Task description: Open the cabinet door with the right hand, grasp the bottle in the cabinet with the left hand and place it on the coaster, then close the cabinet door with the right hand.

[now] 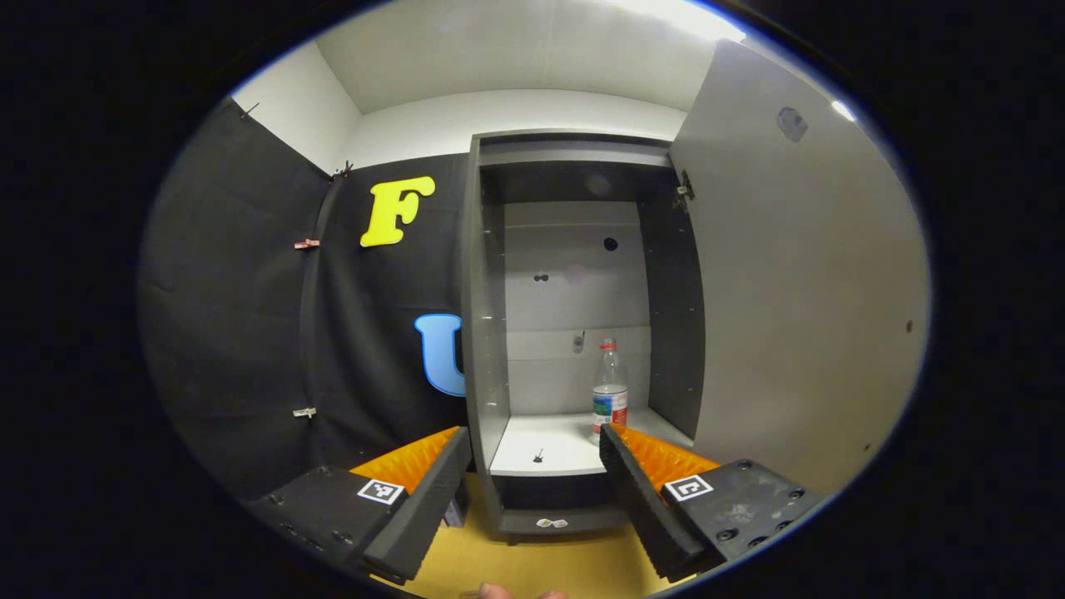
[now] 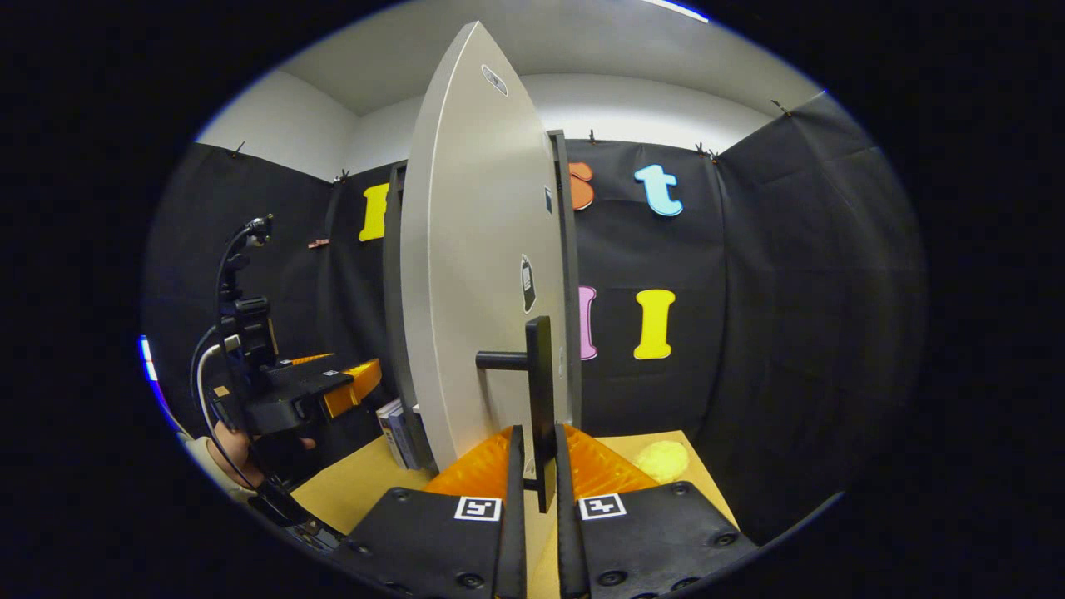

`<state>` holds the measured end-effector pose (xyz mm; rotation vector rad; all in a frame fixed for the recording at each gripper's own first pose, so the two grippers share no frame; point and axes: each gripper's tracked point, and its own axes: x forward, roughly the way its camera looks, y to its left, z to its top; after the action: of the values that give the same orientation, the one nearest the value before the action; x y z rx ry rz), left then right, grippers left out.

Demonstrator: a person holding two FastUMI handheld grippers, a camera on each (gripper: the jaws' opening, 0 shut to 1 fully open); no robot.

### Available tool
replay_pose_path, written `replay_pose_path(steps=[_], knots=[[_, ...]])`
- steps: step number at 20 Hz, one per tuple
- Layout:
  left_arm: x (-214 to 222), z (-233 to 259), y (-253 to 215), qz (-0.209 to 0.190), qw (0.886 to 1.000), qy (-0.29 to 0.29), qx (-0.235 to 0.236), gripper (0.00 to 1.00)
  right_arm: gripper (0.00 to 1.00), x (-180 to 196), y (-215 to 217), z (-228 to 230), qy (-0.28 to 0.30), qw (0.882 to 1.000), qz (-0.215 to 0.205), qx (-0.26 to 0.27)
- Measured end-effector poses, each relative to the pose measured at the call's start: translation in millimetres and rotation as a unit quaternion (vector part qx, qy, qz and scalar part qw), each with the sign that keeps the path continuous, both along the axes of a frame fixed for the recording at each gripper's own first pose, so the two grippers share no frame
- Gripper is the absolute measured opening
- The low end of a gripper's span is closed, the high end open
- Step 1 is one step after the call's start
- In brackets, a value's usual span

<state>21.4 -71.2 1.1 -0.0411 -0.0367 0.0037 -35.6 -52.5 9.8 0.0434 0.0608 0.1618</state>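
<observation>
In the left gripper view the grey cabinet (image 1: 487, 349) stands open, its door (image 1: 799, 299) swung out to the right. A clear plastic bottle (image 1: 610, 393) with a red cap stands upright on the white shelf (image 1: 541, 445), at the right side. My left gripper (image 1: 537, 453) is open in front of the shelf, short of the bottle. In the right gripper view my right gripper (image 2: 537, 453) is shut on the door's black bar handle (image 2: 539, 391). The door (image 2: 474, 274) stands edge-on to me. A round yellow coaster (image 2: 662, 460) lies on the table to the right.
The yellow table top (image 2: 349, 491) carries the cabinet. The left gripper (image 2: 349, 387) and the hand holding it show at the left of the right gripper view, with cables. A small book-like object (image 2: 398, 433) stands by the cabinet base. Black cloth walls surround the booth.
</observation>
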Motion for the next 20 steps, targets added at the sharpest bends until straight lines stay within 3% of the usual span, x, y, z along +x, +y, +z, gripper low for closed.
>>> replay_pose_path(steps=[2, 3, 4, 5, 6, 7, 10, 11, 12, 14, 17, 19, 20], knots=[[11, 1, -11, -0.005, 1.000, -0.001, -0.001, 0.99, 0.14, 2, -12, 1, -0.004, 1.000, -0.011, 0.002], [17, 1, -18, -0.011, 1.000, -0.003, -0.004, 0.98, 0.02, -4, -18, 1, -0.001, 1.000, -0.014, 0.003], [24, 3, -26, -0.020, 1.000, -0.005, -0.010, 0.99, 0.13, -8, -23, 0, -0.003, 1.000, -0.016, 0.004], [31, 3, -35, -0.031, 0.999, -0.007, -0.017, 0.99, 0.13, -6, -25, 0, -0.002, 1.000, -0.013, 0.008], [37, 4, -43, -0.039, 0.999, -0.009, -0.024, 0.99, 0.02, -8, -23, 0, -0.001, 1.000, -0.005, 0.010], [43, 3, -51, -0.047, 0.998, -0.011, -0.028, 0.99, 0.14, -7, -20, -1, -0.001, 1.000, 0.000, 0.008], [67, 2, -71, -0.062, 0.998, -0.012, -0.030, 0.99, 0.14, -13, -26, 0, -0.003, 1.000, 0.002, 0.007], [79, 0, -76, -0.069, 0.997, -0.011, -0.030, 0.99, 0.03, -14, -25, 0, -0.003, 1.000, 0.004, 0.015], [89, -2, -81, -0.075, 0.997, -0.011, -0.029, 0.98, 0.19, -24, -29, 4, -0.004, 1.000, 0.006, 0.025], [107, -4, -88, -0.078, 0.997, -0.011, -0.020, 0.98, 0.27, -24, -44, 11, -0.011, 0.999, -0.004, 0.043], [138, -12, -101, -0.087, 0.996, -0.012, -0.006, 0.98, 0.58, -22, -68, 6, -0.011, 0.998, -0.033, 0.054], [159, -20, -109, -0.088, 0.996, -0.008, 0.010, 0.99, 1.00, -18, -76, 5, -0.014, 0.997, -0.035, 0.061], [169, -24, -112, -0.087, 0.996, -0.006, 0.020, 0.99, 0.99, -17, -75, 4, -0.018, 0.998, -0.031, 0.060]])
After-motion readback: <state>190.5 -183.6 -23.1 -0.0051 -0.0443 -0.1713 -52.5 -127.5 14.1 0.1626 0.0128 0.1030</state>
